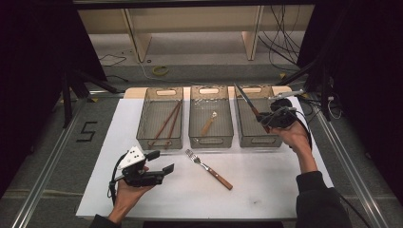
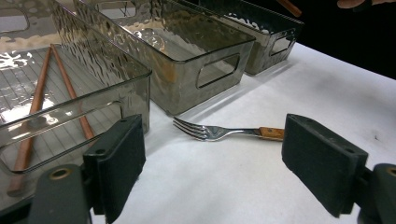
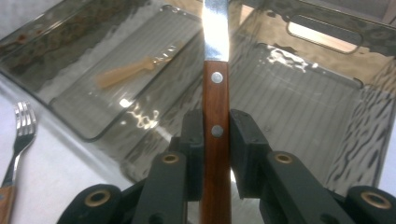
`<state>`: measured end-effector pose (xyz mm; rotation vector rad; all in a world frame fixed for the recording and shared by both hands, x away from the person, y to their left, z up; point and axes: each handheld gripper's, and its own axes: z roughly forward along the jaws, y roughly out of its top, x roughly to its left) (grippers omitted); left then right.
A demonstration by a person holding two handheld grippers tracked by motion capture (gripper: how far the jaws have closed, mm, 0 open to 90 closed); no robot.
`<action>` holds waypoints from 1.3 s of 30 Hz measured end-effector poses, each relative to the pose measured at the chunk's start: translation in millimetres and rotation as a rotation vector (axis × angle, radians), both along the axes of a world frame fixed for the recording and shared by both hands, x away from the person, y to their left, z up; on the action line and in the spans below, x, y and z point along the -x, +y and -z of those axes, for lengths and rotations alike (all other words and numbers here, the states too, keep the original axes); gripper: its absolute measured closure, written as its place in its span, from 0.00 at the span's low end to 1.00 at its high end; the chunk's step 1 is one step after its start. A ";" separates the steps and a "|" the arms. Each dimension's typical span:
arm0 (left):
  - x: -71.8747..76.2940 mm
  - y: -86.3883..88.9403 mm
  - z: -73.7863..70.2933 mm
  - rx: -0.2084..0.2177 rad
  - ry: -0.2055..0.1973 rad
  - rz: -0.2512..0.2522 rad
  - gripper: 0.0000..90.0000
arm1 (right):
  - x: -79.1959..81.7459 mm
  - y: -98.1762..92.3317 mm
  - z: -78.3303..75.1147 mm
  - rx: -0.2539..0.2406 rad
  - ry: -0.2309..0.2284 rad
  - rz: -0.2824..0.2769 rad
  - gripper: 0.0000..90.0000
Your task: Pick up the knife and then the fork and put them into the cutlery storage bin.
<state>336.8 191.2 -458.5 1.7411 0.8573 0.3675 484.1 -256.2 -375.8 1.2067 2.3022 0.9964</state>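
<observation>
**Knife held over the right-hand bin, fork left on the sheet**

A table knife [image 3: 216, 84] is clamped by its wooden handle between the jaws of the right gripper [image 1: 273, 118], the pads pressed flat on either side of the riveted scales. In the high view the blade is seen slanting up and away above the right-hand bin [image 1: 258, 138], which stands at the far right of the white sheet [image 1: 266, 190]. The knife is judged stiff and fairly light, with most of its weight in the handle; the polished blade would be slippery and its edge better left untouched, so the handle between the two rivets is the sound place to be held. The bin walls are thin clear plastic and are likely to slide if struck.

The left gripper [image 1: 159, 164] is kept near the front left corner of the sheet with its jaws spread wide and nothing between them. A fork [image 2: 219, 132] with a wooden handle lies flat at the middle of the sheet, just in front of the middle bin [image 1: 211, 141]; it would be taken best across its handle. A small wooden-handled utensil [image 1: 209, 124], possibly a spoon, lies in the middle bin, and a pair of chopsticks [image 1: 166, 126] in the left-hand bin [image 1: 159, 141].

The sheet is smooth and matt. The room is dim, with cables [image 1: 280, 42] trailing across the floor beyond the far edge.
</observation>
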 end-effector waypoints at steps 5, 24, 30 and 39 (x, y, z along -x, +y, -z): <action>0.1 0.3 -0.2 -0.001 -0.002 -0.001 0.23 | -7.7 -0.7 0.1 0.008 0.007 0.028 0.86; -0.2 -0.4 0.3 -0.001 -0.001 0.003 0.23 | -22.4 0.8 13.3 0.045 0.057 0.112 0.86; -0.4 -0.9 0.8 -0.004 0.000 0.004 0.23 | -24.6 3.5 17.8 0.059 0.071 0.129 0.86; -0.5 -0.9 0.9 -0.004 0.001 0.004 0.23 | -27.3 7.3 24.1 0.074 0.096 0.144 0.86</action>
